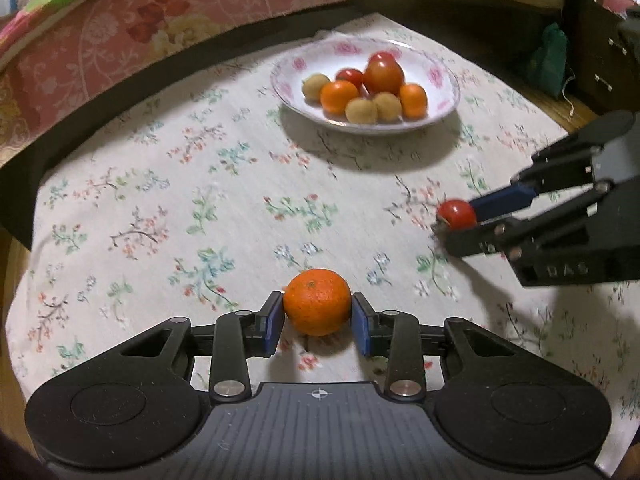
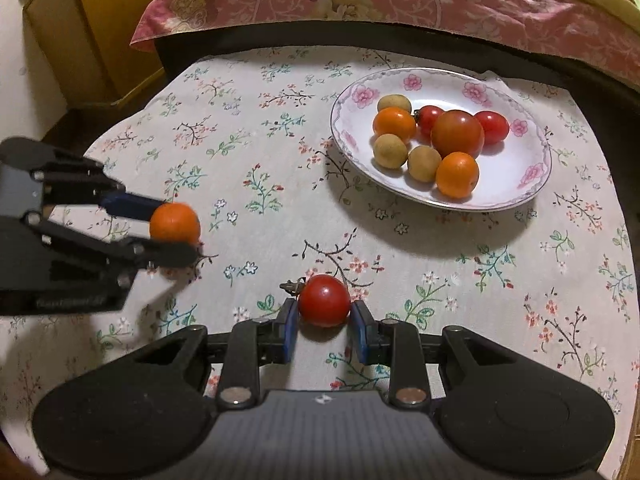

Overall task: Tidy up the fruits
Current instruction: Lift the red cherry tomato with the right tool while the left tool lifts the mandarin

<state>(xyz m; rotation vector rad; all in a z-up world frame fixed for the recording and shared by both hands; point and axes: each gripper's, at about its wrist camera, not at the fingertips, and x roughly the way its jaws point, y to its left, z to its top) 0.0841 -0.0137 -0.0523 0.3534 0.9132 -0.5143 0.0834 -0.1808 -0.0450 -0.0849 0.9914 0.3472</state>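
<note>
A: Left side first. Our left gripper (image 1: 317, 312) has its blue pads (image 1: 273, 322) pinching the orange (image 1: 317, 301) from both sides, near edge of the floral tablecloth (image 1: 160, 216). It looks lifted or just at the cloth, we can't tell which.

B: Agreed. Right of that, our right gripper (image 2: 324, 316) pinches the small red tomato (image 2: 324, 300), stem pointing left, pads touching both flanks.

A: Plate (image 2: 532, 184) sits far right in the right wrist view, far centre in the left one. It already carries oranges, tomatoes and small tan fruits, piled together.

B: So we judge the step as grasp done, carry to the plate pending for both hands.

A: Next move calls for lifting clear of the cloth and travelling far toward the plate, one hand at a time probably, since the grippers would crowd the rim.

B: Set down in a bare patch, near edge of the plate, so the pile doesn't roll.
</note>
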